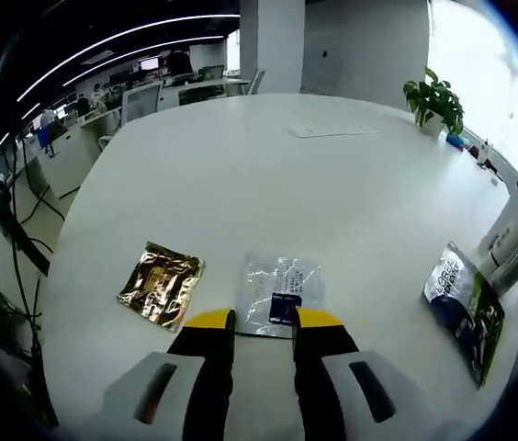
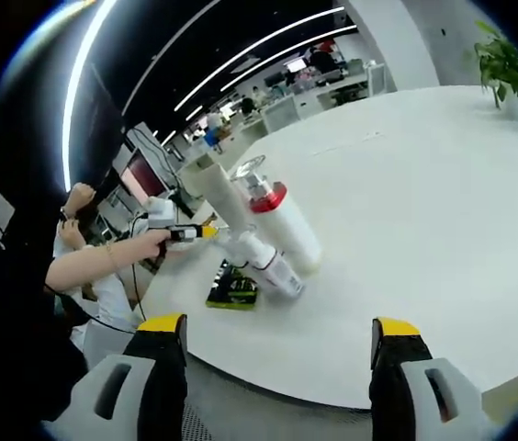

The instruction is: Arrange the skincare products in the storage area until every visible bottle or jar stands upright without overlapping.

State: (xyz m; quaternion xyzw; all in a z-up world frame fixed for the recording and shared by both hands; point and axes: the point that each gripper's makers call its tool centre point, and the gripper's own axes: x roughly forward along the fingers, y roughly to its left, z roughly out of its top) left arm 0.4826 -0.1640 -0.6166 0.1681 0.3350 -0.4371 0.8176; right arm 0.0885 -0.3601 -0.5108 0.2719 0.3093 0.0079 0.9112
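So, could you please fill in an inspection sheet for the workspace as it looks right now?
Surface: large white table, mostly bare.
Job's things: gold foil sachet, clear sachet and dark L'Oreal pouch lie flat, apart from each other. White bottles, one with a red band, stand close together beside a green-and-black pouch.
Clutter: sheet of paper at the far side.
Grippers: left gripper fingers narrowly apart, holding nothing, just short of the clear sachet; right gripper wide open, holding nothing, off the table edge.
Cables: black cables hang left of the table.
Surroundings: open office with desks; potted plant; a person's hand holding a gripper.
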